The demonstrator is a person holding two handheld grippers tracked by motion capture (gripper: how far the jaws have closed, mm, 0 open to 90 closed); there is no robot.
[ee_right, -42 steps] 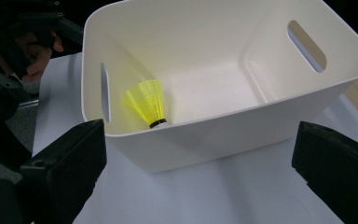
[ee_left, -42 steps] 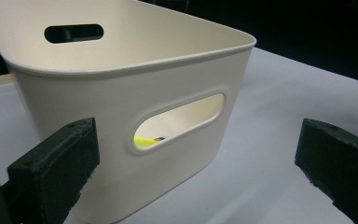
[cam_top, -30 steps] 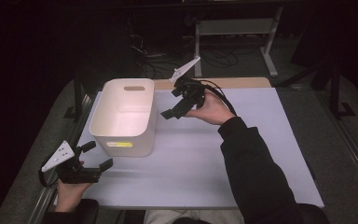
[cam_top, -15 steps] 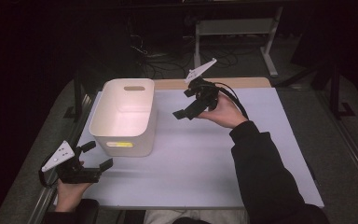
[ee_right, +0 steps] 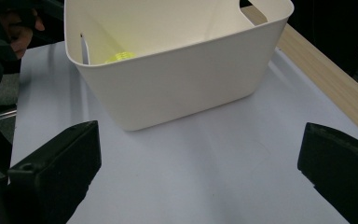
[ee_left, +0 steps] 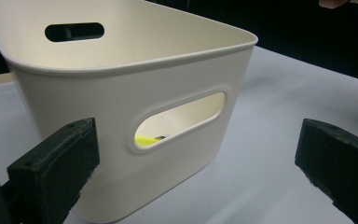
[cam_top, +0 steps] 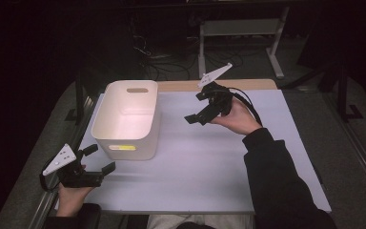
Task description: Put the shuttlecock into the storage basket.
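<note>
White plastic bin with handle slots [cam_top: 126, 119] sits left on the pale table mat [cam_top: 209, 162]; small yellow object [ee_right: 120, 57] inside. Left gripper [cam_top: 97, 162] near its front, right gripper [cam_top: 200, 116] beside it raised, both spread and empty, likely between grasps.

so the table [cam_top: 209, 186] is covered with a pale lavender-white sheet, and a strip of bare light wood [cam_top: 228, 85] shows along the far edge. only thing sitting directly on it is a white plastic bin [cam_top: 124, 138] with cut-out handle slots, over on the left half, closer to the far side than the near edge. something yellow [ee_right: 120, 57] lies inside at the bottom, can't tell what it is. rest of the sheet is just smooth and flat
</note>
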